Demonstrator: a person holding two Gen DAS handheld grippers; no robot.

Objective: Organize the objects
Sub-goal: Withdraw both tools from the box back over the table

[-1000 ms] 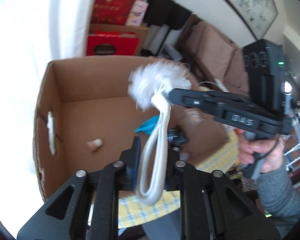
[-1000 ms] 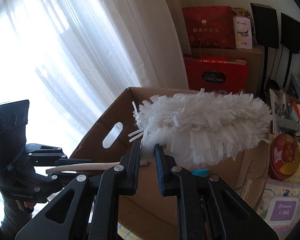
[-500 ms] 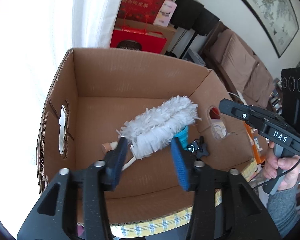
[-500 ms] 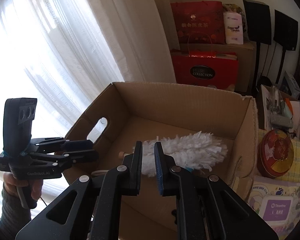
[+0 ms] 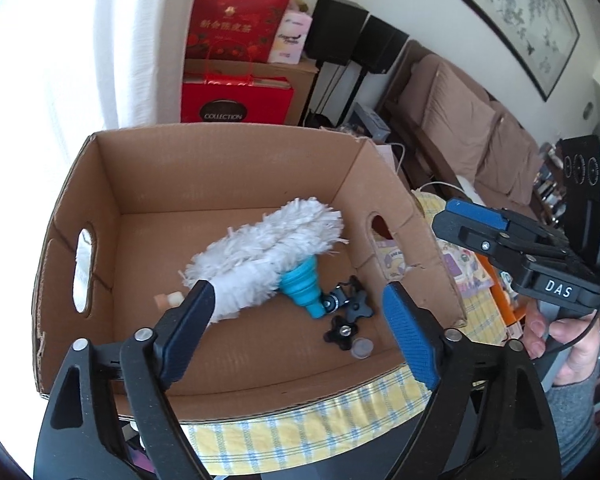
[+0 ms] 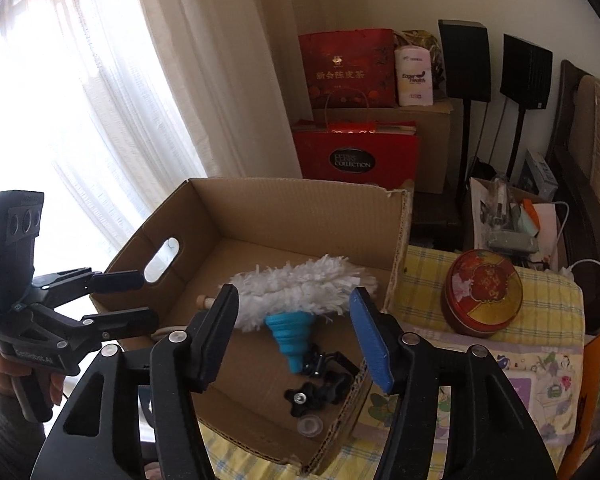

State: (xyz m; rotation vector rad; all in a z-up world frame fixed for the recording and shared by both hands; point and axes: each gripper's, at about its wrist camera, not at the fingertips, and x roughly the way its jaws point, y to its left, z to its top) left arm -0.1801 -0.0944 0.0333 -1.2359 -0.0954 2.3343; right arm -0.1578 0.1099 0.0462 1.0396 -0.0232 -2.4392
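Observation:
A white fluffy duster [image 5: 266, 246] lies inside the open cardboard box [image 5: 228, 148], partly over a blue collapsible funnel [image 5: 302, 284]. Black knobbed clamp parts [image 5: 346, 312] and a small clear cap [image 5: 362, 347] lie beside it. My left gripper [image 5: 298, 316] is open and empty above the box's near side. My right gripper [image 6: 294, 320] is open and empty above the box; the duster [image 6: 300, 286], funnel [image 6: 288, 334] and box [image 6: 300, 200] show below it. Each gripper shows in the other's view: the right one [image 5: 470, 220], the left one [image 6: 126, 296].
A round red tin [image 6: 482, 292] sits on the yellow checked cloth [image 6: 548, 300] right of the box. Red gift bags [image 6: 354, 152] and black speakers [image 6: 464, 60] stand behind. A brown sofa [image 5: 480, 128] is at the right. A curtained window [image 6: 80, 100] is on the left.
Both grippers let go of the duster, which dropped into the box onto the funnel. Both jaws opened wide and the grippers pulled back above the box.

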